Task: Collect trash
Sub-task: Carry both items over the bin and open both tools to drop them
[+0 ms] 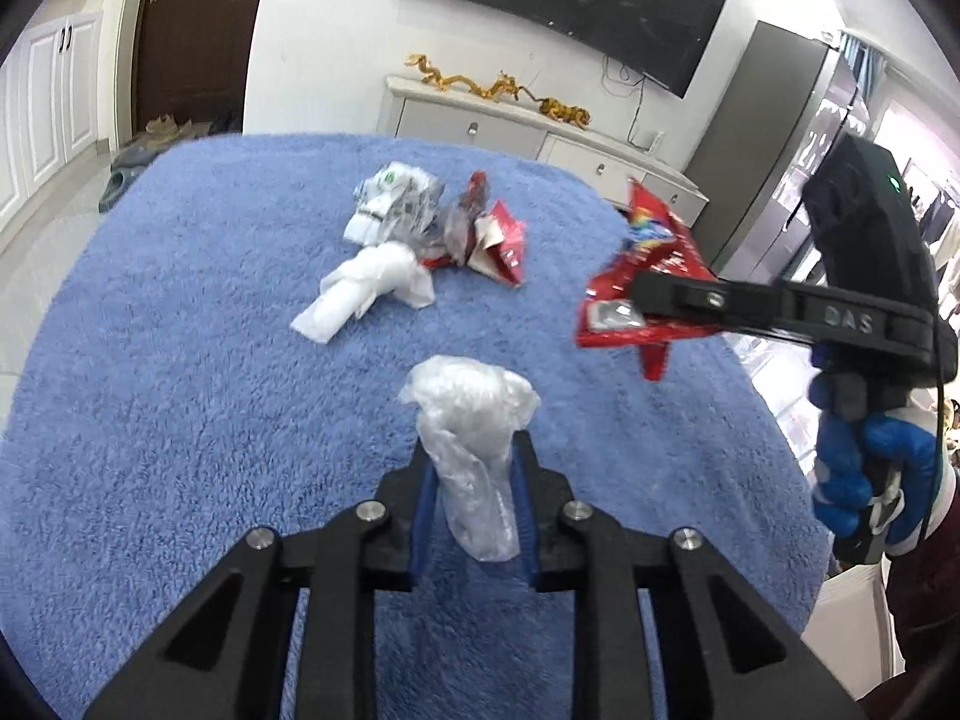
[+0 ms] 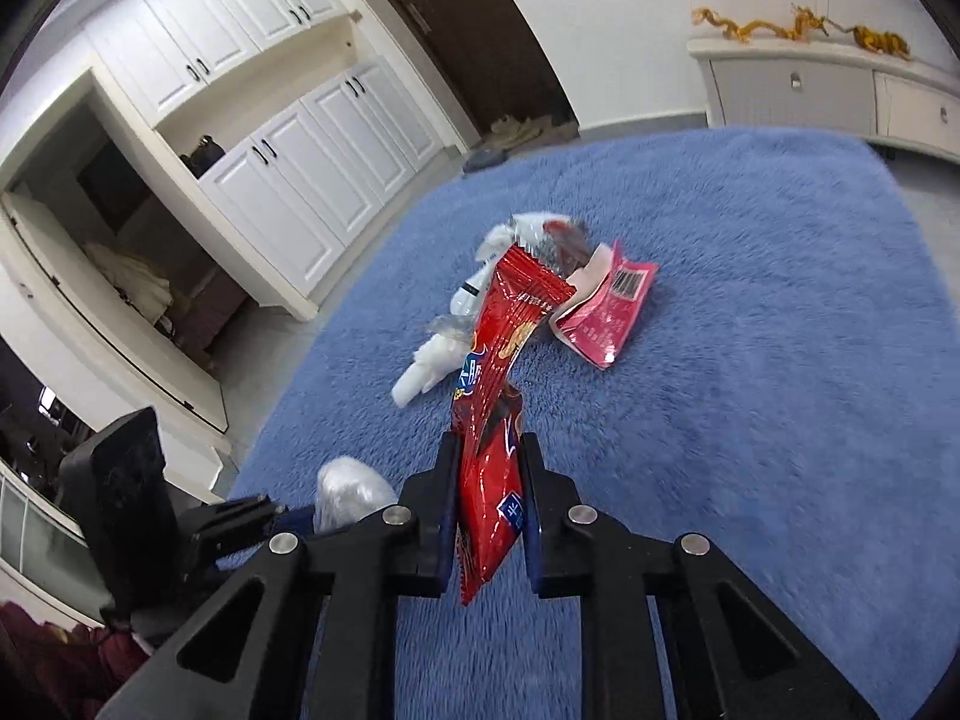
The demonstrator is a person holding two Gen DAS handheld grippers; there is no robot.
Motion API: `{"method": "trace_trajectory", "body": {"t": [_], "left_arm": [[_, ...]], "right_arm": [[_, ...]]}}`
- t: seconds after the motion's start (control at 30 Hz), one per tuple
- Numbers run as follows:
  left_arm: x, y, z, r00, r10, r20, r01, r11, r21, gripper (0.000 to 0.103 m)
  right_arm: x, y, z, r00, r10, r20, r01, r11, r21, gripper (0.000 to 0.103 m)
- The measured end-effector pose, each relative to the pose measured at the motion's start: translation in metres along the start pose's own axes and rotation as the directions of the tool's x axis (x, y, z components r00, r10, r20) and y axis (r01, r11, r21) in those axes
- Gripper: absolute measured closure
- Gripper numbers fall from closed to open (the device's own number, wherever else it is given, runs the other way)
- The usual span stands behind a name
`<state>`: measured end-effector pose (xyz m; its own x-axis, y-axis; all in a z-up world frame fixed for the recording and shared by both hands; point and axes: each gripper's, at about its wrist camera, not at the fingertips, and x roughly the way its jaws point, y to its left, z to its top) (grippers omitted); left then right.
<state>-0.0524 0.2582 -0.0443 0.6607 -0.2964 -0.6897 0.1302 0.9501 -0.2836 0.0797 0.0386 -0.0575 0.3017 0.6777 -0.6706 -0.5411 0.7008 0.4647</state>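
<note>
Two grippers work over a blue fleece cover [image 1: 180, 360] spread across the tabletop. The left gripper [image 1: 471, 468] has its jaws closed on one crumpled wad of clear plastic [image 1: 471, 414], which sticks up between the blue pads and is held just above the cover. The right gripper [image 2: 487, 468] has its jaws clamped tight on one long red snack wrapper [image 2: 498, 360], raised clear of the cover; in the left wrist view it hangs to the right, with a blue-gloved hand [image 1: 852, 468] on the handle. A small heap of trash lies on the cover farther back: one white crumpled tissue [image 1: 366, 288], one white printed wrapper [image 1: 390, 198], one clear crumpled bag [image 1: 456, 222] and one pink-red opened packet [image 2: 606, 312], all touching or just beside one another.
</note>
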Motion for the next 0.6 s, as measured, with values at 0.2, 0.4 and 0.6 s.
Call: {"method": "trace_trajectory", "body": {"t": [0.2,0.4,0.6], "left_arm": [[-0.015,-0.033,0.01,1.0,-0.001,0.03,-0.002,0.998,0.069,0.081],[-0.013,-0.079,0.015,0.999,-0.028,0.022,0.024,0.987,0.161,0.081],[0.002,-0.127,0.023,0.997,-0.075,-0.003,0.074,0.963,0.258,0.081]], "right_arm": [[-0.068,-0.01,-0.023,0.994,-0.063,0.089,0.063,0.998,0.0,0.085],[-0.135,-0.033,-0.052,0.967,-0.192,0.167,0.189,0.981,0.034,0.085],[-0.195,-0.073,-0.087,0.923,-0.316,0.219,0.289,0.946,0.15,0.085]]}}
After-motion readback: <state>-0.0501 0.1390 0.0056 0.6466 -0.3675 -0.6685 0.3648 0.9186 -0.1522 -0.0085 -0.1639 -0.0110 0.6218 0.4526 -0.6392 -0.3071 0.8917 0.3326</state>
